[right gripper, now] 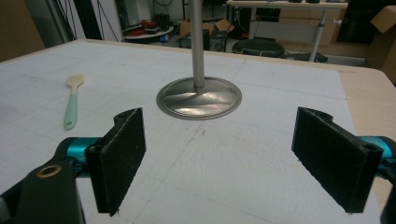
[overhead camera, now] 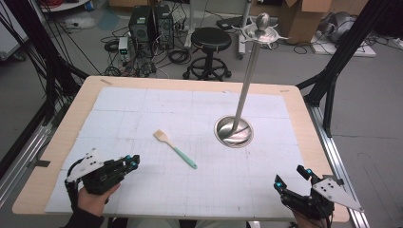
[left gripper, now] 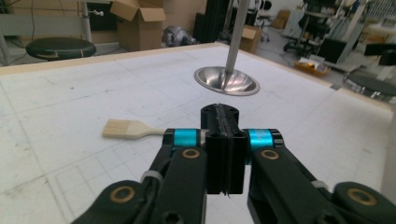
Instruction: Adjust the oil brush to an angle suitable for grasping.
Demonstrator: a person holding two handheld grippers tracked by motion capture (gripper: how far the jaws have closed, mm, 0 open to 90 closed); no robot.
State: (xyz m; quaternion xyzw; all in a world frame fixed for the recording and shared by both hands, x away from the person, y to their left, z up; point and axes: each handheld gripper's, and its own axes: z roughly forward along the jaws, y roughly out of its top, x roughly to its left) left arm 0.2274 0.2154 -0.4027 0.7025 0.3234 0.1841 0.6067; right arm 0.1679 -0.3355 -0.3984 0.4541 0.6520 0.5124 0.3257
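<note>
Left tool (overhead camera: pixel 129 162) shut, brush (overhead camera: pixel 174 148) near, metal stand (overhead camera: pixel 234 130) beyond

brush (overhead camera: pixel 174 149) | pale bristle head, mint-green handle | lies flat on my white mat, head toward the far left, handle toward me and right | untouched, between my two grippers and ahead of them, left of the stand's round base (overhead camera: pixel 233 131)

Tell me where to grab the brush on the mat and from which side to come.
Grip the brush by its mint-green handle, coming straight down from above. It lies flat and slanted, bristles toward the far left, so the jaws should straddle the thin handle crosswise. The open right gripper looks readier.
</note>
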